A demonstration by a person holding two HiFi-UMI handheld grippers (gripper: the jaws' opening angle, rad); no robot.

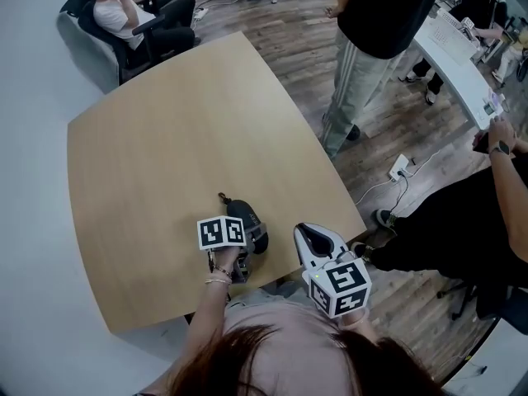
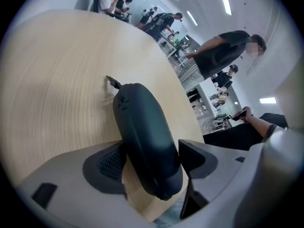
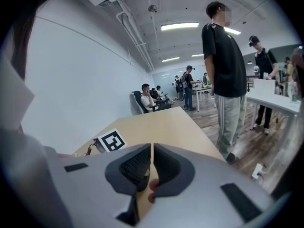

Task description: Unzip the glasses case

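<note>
At the near end of the glasses case, the left gripper is clamped across it, one pad on each side of the dark shell. The case lies flat on the table, long axis pointing away from the person, and looks fully zipped. A small tab sticks out at the far end of the case, likely the zipper pull, though it is too small to be sure. Right of the case, off its near end, the right gripper is held up with its jaws closed together and nothing between them; it is not touching the case.

Step in hand, as I judge it: get the right gripper onto the pull.
- Keep the left clamp firm and low so the case doesn't slide or roll when the zip is tugged.
- Open the right jaws before reaching past the case to its far end.
- Pinch the tab itself, not the shell.
- Pull along the seam line around the case, not upward.

Risk: the tab is thin and lies near the tabletop, so a miss or slip is easy.
</note>
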